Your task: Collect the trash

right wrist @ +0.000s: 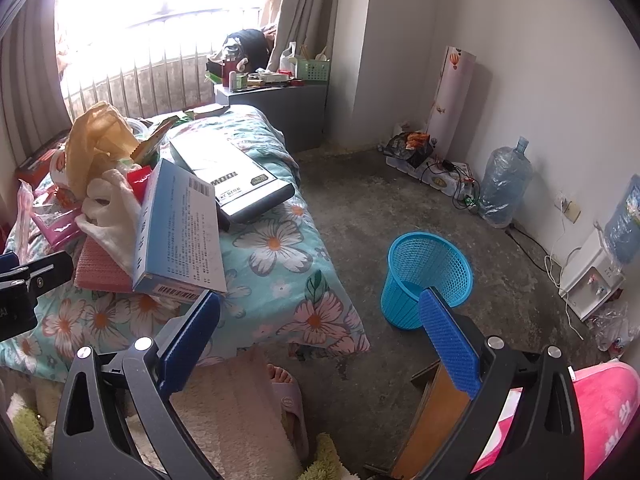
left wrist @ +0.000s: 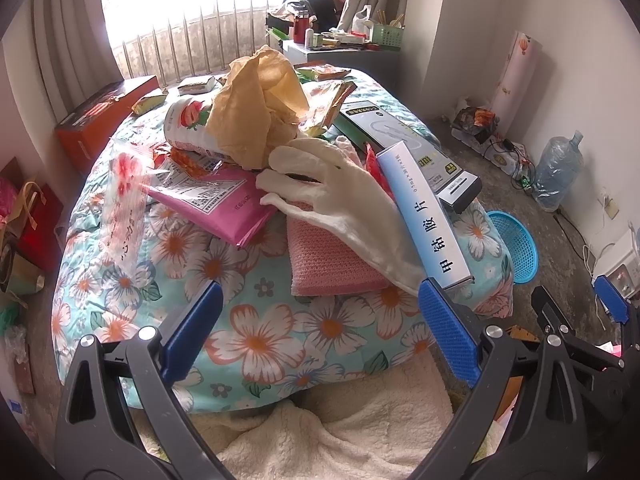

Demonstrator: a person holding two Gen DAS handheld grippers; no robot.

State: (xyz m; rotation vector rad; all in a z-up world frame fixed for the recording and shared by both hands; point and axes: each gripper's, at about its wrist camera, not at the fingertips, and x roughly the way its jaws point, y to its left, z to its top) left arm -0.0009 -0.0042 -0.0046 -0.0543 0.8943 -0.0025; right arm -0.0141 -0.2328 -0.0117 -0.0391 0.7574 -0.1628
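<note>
1. Trash pile: a heap of wrappers, boxes and cloth lies on the floral bedspread (left wrist: 256, 332), toward the end of the bed nearest the cameras.
2. Top of the pile: crumpled tan paper (left wrist: 256, 112) sits highest, against a strawberry-print cup (left wrist: 188, 128) lying on its side.
3. Front of the pile: a white glove (left wrist: 340, 200) drapes over a pink knitted cloth (left wrist: 328, 264); a pink packet (left wrist: 224, 208) lies just left of the glove.
4. Right side of the pile: a long white-and-blue box (left wrist: 428, 220) leans on the glove, its lower end near the bed's front edge. A grey flat box (right wrist: 236, 176) lies behind it, reaching toward the bed's right edge.
5. Left gripper (left wrist: 316, 332): jaws wide apart, empty, poised over the bed's front edge just short of the pink knitted cloth.
6. Right gripper (right wrist: 320, 340): jaws wide apart, empty, poised right of the pile, over the bed's corner and the floor.
7. Blue mesh basket (right wrist: 424, 276): upright on the floor, right of the bed and apart from it.
8. Open room: bare concrete floor (right wrist: 360, 216) surrounds the basket; a water bottle (right wrist: 504, 184) and cables line the far wall, well apart from the bed.
</note>
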